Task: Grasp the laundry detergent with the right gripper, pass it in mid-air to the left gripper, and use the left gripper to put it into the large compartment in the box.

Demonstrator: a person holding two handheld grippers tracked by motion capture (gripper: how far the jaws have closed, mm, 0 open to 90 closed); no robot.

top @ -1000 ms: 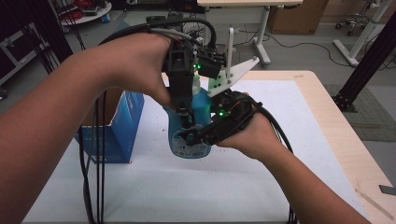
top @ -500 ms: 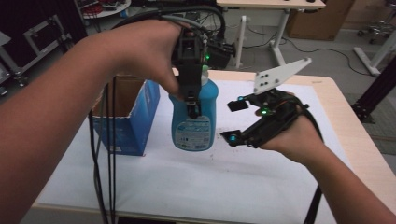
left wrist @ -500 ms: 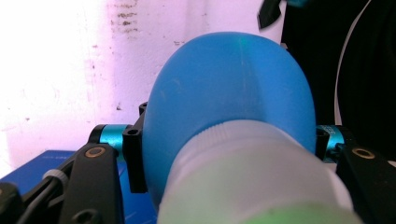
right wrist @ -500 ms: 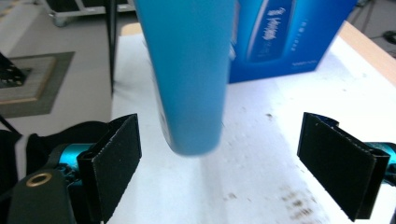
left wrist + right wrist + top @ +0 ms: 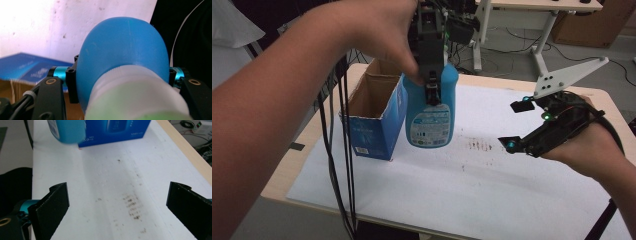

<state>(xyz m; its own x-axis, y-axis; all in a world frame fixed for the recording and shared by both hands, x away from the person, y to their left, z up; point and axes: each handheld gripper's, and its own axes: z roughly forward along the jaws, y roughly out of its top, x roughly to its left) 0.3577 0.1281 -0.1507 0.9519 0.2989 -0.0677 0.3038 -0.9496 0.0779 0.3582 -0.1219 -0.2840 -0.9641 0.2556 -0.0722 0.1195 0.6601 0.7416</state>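
Note:
A blue plastic bottle point(image 5: 430, 117) with a printed label hangs upright above the white sheet, close beside an open blue cardboard box point(image 5: 377, 120). My left gripper point(image 5: 431, 90) comes down from above and is shut on the bottle's upper part. In the left gripper view the bottle's blue shoulder point(image 5: 122, 50) and white cap point(image 5: 135, 100) sit between the jaws. My right gripper point(image 5: 515, 125) stands open to the right of the bottle, well apart from it, with nothing between its fingers. The right gripper view has the bottle's base point(image 5: 67, 130) and the box point(image 5: 117, 130) ahead of my right gripper point(image 5: 120, 205).
A white sheet point(image 5: 492, 190) with dark smudges point(image 5: 477, 145) covers the wooden table point(image 5: 277, 185). Black cables point(image 5: 339, 165) trail from the left gripper past the box's left side. Desk legs and a cardboard box stand on the floor behind.
The right gripper has let go of the bottle's lower part and drawn off to the right, open. The left gripper has lifted the bottle up beside the box.

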